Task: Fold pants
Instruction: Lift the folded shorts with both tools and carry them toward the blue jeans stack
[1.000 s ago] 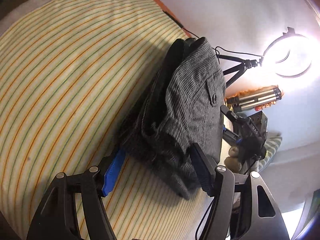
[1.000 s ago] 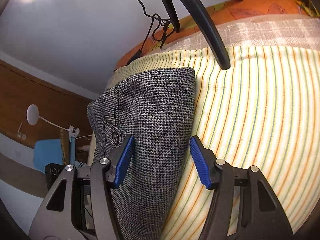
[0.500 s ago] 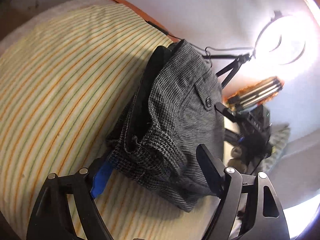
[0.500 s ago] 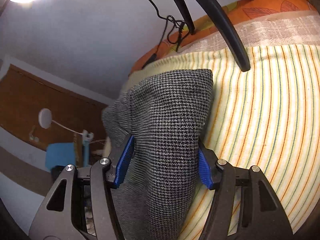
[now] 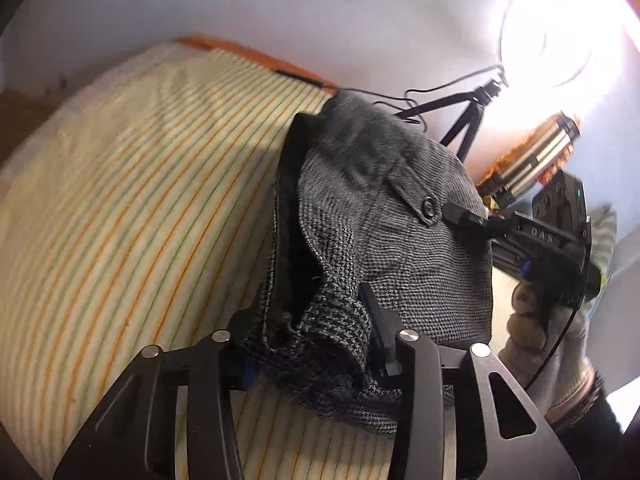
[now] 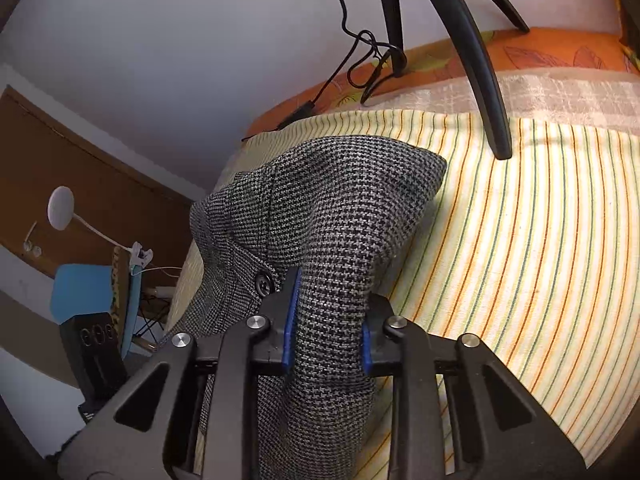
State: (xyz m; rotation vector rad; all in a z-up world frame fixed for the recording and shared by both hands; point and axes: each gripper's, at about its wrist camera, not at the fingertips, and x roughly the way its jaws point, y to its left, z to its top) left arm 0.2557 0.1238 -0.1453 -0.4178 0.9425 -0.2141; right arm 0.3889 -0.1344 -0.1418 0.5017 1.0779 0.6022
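Note:
Grey houndstooth pants (image 5: 400, 248) lie folded in a bundle on the striped bedsheet (image 5: 120, 200), pocket button (image 5: 429, 206) facing up. My left gripper (image 5: 310, 340) is closing its jaws on the bunched near end, and the fabric fills the gap between the pads. In the right wrist view my right gripper (image 6: 328, 328) is closing too, its blue pads (image 6: 290, 320) pinching a raised fold of the pants (image 6: 340, 208) beside the button (image 6: 264, 282). A gloved hand (image 5: 552, 340) holds that right gripper at the pants' far side.
A lit ring light (image 5: 560, 32) stands on a tripod (image 5: 468, 120) behind the pants. Black tripod legs (image 6: 472, 60) and a cable (image 6: 360, 52) rest on the bed's far edge by an orange cover (image 6: 540, 52). Beside the bed are a blue chair (image 6: 80, 292) and a black speaker (image 6: 96, 352).
Both grippers' jaws have come together on the pants, and the fabric now bunches and rises between them. The left view has rolled and moved closer to the bundle.

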